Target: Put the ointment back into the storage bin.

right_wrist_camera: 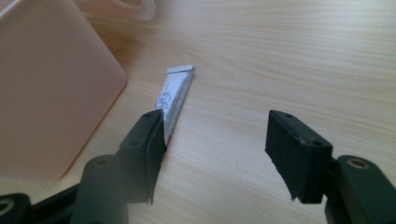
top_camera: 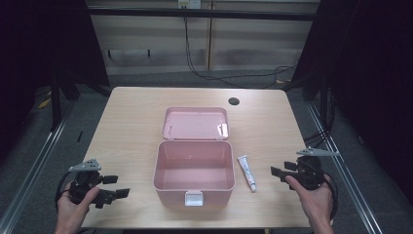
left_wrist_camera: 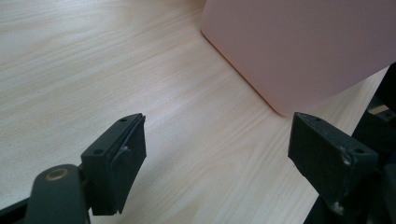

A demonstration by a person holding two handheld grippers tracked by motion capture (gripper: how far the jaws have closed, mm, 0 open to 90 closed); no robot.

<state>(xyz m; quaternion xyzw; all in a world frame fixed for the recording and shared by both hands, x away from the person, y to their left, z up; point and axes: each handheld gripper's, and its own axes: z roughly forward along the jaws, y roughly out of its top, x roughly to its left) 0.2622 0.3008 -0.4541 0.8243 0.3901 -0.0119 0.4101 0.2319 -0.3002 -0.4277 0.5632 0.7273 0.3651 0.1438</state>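
Note:
A pink plastic box (top_camera: 194, 171) stands open in the middle of the wooden table (top_camera: 131, 112), its lid (top_camera: 195, 123) folded back flat behind it and its inside bare. A small white tube (top_camera: 247, 172) lies on the table just right of the box. My left gripper (top_camera: 113, 186) rests near the front left edge, open, with nothing between its jaws; the box wall (left_wrist_camera: 299, 46) is ahead of it. My right gripper (top_camera: 281, 169) is open at the front right, a short way from the tube (right_wrist_camera: 173, 99), whose lower end is hidden behind one jaw.
A dark round cable hole (top_camera: 234, 101) sits near the table's far right corner. Metal rails (top_camera: 34, 161) run along both sides of the table, and cables (top_camera: 214, 73) trail across the floor behind it.

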